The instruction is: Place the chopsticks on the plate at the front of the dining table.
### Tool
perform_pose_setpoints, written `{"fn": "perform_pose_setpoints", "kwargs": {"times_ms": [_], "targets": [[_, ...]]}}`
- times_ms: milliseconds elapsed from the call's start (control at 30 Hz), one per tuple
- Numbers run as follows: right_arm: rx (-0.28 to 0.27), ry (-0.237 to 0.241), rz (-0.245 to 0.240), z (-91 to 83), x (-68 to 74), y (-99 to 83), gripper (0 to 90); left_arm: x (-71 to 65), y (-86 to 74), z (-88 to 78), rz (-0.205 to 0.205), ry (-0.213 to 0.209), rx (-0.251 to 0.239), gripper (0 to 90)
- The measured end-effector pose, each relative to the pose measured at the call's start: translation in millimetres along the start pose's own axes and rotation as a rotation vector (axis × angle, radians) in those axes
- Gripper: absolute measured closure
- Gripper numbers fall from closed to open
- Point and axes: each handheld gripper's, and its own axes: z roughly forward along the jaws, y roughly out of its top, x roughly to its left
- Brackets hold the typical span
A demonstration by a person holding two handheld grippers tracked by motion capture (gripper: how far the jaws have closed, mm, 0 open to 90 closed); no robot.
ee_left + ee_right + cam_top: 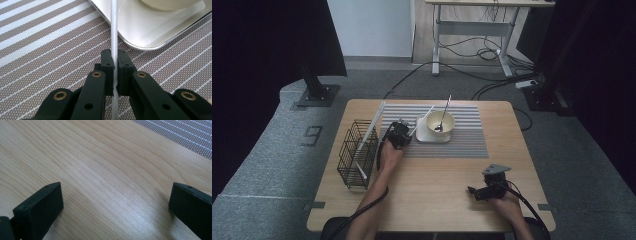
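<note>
Partly hidden between the left gripper (114, 65) jaws, a white chopstick (114, 30) runs off-frame.

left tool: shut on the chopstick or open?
Shut: left tool clamps the white chopstick, pads pressing both sides, over the striped placemat.

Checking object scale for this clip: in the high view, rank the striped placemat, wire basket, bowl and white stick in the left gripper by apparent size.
1. striped placemat
2. wire basket
3. bowl
4. white stick, long but very thin, shut in the left gripper
</note>
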Motion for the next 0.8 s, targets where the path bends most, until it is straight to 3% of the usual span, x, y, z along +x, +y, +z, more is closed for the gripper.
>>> {"fn": "perform_pose_setpoints", "kwargs": {"times_ms": [367,533,633,800], "targets": [[0.0,0.0,0.0,0.0,0.0,0.0,0.0,-12.7,0.9,10.5,0.045,-0.002,0.011,82.8],[0.0,0.0,-0.001,0.0,0.0,0.0,0.0,-10.4,-0.9,6.1,0.044,0.006,-0.003,69.0],[0.0,0.0,0.0,0.0,0.0,0.0,0.0,-7.7,-2.4,-2.2,0.022,-0.013,-0.042,61.2],[0.001,0.0,0.002,-0.1,0.2,0.0,0.0,-4.7,-7.0,-14.9,0.012,-0.034,-0.071,56.1]]}}
